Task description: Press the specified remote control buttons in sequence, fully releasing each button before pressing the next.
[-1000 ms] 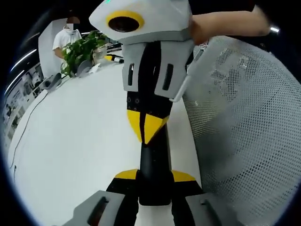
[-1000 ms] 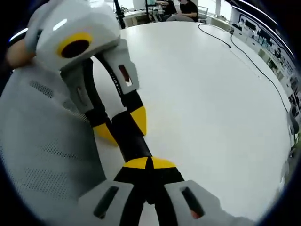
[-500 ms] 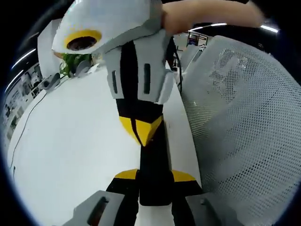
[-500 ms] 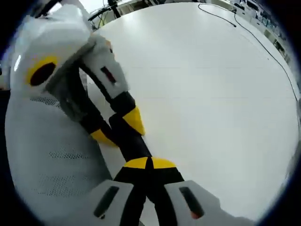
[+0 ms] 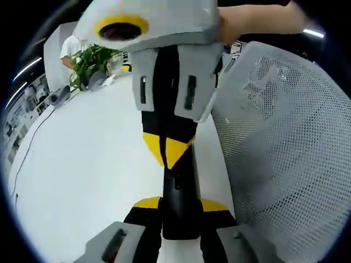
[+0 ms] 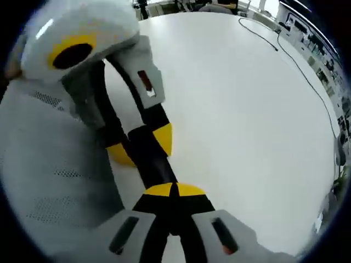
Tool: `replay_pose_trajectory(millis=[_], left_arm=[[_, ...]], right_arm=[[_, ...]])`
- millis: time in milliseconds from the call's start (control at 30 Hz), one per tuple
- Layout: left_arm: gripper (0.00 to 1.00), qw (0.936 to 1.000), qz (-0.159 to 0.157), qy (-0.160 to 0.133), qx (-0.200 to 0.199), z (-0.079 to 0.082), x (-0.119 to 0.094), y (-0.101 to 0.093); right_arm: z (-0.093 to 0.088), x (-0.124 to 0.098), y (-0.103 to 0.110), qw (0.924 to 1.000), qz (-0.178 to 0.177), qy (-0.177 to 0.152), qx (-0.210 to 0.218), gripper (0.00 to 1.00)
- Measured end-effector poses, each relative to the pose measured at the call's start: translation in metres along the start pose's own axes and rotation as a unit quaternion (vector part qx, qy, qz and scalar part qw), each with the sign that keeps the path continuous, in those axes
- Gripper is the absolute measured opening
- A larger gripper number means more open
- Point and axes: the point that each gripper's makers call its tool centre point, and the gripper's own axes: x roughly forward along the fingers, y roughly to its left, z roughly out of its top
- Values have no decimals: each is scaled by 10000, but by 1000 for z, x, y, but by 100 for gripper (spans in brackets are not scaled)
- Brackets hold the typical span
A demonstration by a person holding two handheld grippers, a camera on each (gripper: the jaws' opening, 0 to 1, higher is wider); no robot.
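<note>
A slim black remote control (image 5: 179,189) runs up from the bottom of the left gripper view, and my left gripper (image 5: 179,204) is shut on it, one yellow tip on each side. My right gripper (image 5: 167,152) reaches down from the top with its yellow tips shut together, resting on the remote's upper face. In the right gripper view my right gripper (image 6: 173,190) is shut, its tips against the remote (image 6: 154,169). There my left gripper (image 6: 143,148) comes in from the upper left, clamped across the remote. The buttons are hidden.
Everything hovers over a large white table (image 5: 82,164) (image 6: 252,115). A grey mesh chair back (image 5: 285,153) (image 6: 49,181) stands close beside the grippers. A thin cable (image 6: 299,63) crosses the far table. A green plant (image 5: 93,57) and a person (image 5: 74,41) are at the far end.
The right gripper's body swung to one side and back, while its shut tips stayed on the remote. The left gripper has kept its hold throughout.
</note>
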Motion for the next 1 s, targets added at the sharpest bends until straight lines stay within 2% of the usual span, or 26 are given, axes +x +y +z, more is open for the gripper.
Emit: replay_pose_trajectory(millis=[33,100,233,400,733,1000], left_arm=[[25,10000,-3,4,0,0,0,0],[25,10000,-11,-3,-17,0,0,0],[25,10000,-7,-15,-31,0,0,0],[25,10000,0,-7,-22,0,0,0],[24,10000,-23,-37,-88,0,-1,0],[24,9999,-27,-34,-93,1,-1,0]], right_arm=[[6,-1,5,9997,63,-210,112,0],[12,-1,13,9988,257,-366,196,0],[10,6,12,9997,70,-171,-141,0],[10,6,14,9991,-51,-141,-393,0],[10,5,12,9989,-80,-419,-176,0],[10,5,13,9990,-149,-365,-202,0]])
